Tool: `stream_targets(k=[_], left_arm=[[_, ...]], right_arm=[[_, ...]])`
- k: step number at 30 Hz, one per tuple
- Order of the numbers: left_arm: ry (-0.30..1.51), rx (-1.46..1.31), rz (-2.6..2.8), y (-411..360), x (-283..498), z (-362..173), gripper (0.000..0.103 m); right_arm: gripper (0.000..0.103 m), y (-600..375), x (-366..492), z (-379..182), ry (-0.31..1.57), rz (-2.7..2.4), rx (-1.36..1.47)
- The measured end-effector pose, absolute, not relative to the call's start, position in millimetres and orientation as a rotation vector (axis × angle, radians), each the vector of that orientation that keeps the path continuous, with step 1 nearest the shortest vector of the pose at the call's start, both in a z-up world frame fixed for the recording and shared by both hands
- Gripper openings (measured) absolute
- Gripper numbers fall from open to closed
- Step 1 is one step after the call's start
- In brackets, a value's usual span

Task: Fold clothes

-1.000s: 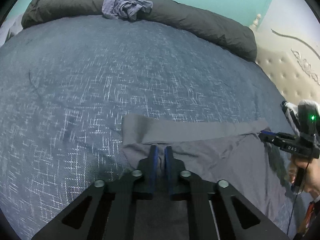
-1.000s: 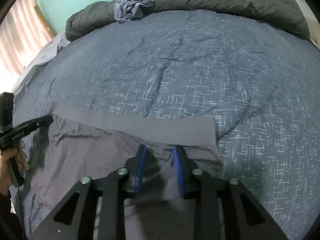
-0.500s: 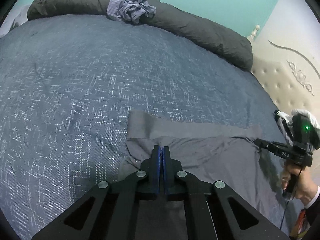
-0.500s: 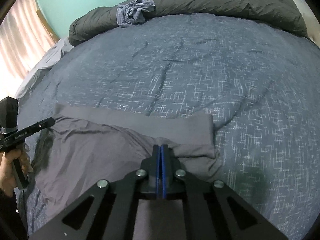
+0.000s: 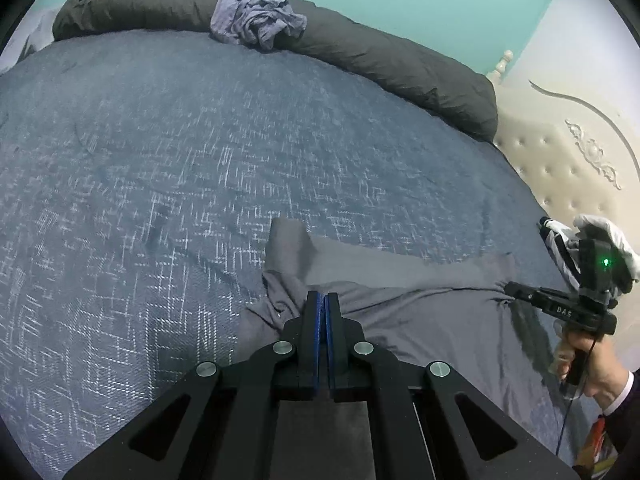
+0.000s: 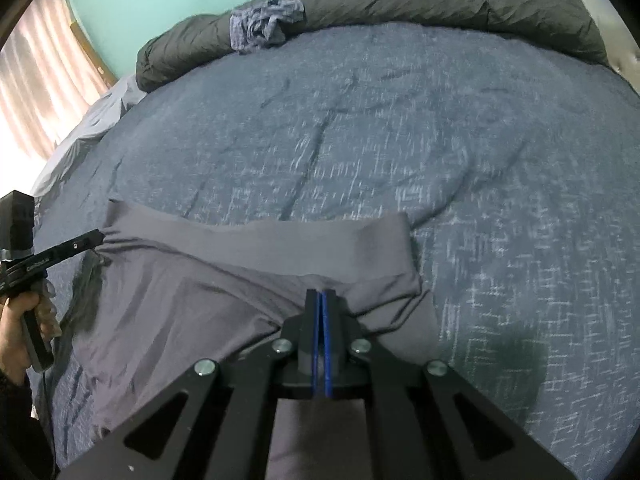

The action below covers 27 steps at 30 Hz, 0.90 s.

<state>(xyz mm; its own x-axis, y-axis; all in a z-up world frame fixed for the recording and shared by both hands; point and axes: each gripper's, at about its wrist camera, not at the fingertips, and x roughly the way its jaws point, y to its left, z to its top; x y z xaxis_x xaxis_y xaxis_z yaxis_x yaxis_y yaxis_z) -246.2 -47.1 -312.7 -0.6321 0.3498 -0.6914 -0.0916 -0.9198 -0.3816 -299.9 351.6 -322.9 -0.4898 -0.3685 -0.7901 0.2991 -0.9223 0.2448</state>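
— Where was the grey garment (image 5: 420, 276)?

— It lay on the bed (image 5: 168, 168), on the blue-grey cover with the white crosshatch, at the near edge, on the opposite side of the bed from the rolled dark duvet (image 5: 360, 48). Its wide waistband (image 6: 280, 236) faced that duvet, and the fabric below it was bunched and creased.

— And the left hand-held gripper (image 5: 322, 304)?

— Clenched on the grey garment near one end of the waistband; the blue-lined fingers were pressed together with cloth pinched between them, and that corner of the band stood up off the bed.

— The right hand-held gripper (image 6: 321, 300)?

— Also clamped on the grey garment, near the waistband's other end, with the fabric gathered into folds around its tips. In the left wrist view it came in from the side, a green light on its body, with a person's hand (image 5: 588, 364) round the handle. In the right wrist view the other hand (image 6: 24, 320) held the left one the same way.

— Anything else on the bed?

— A crumpled blue-grey cloth (image 5: 256, 20) sat on top of the dark duvet, well apart from the grey garment. A cream tufted headboard (image 5: 560, 168) stood at one side of the bed, and pale curtains (image 6: 36, 80) hung beyond the opposite side.
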Motion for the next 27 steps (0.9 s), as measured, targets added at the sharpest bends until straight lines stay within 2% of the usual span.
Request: stream_targets(k=[5,11,16,18,20,27], left_arm=[[-0.501,-1.235,2.578,-50.1,-252.5,-324.5,0.002],[-0.571,-1.182,2.603,-61.6,-252.4,-313.5,0.005],[-0.646,-1.179,2.609,-73.5,-259.4,-314.2,0.021],[-0.661,-1.181,2.616,-78.0,-262.9,-316.3,0.024],[-0.652,-1.179,2.616,-78.4,-266.2,-317.6,0.024],[-0.623,-1.169,2.614,-79.7,-277.7,-321.9,0.023]], right_arm=[[0.001,353.0,-305.1,-324.6,-0.138,-2.405,1.320],[0.003,365.6,-308.7,-311.1,-0.282,-2.420,1.264],[0.009,387.3,-314.6,-303.5,-0.409,-2.466,1.245],[0.018,396.3,-318.7,-303.2,-0.451,-2.483,1.252],[0.022,399.7,-324.4,-304.1,-0.450,-2.487,1.268],[0.023,402.1,-336.8,-311.2,-0.386,-2.447,1.311]])
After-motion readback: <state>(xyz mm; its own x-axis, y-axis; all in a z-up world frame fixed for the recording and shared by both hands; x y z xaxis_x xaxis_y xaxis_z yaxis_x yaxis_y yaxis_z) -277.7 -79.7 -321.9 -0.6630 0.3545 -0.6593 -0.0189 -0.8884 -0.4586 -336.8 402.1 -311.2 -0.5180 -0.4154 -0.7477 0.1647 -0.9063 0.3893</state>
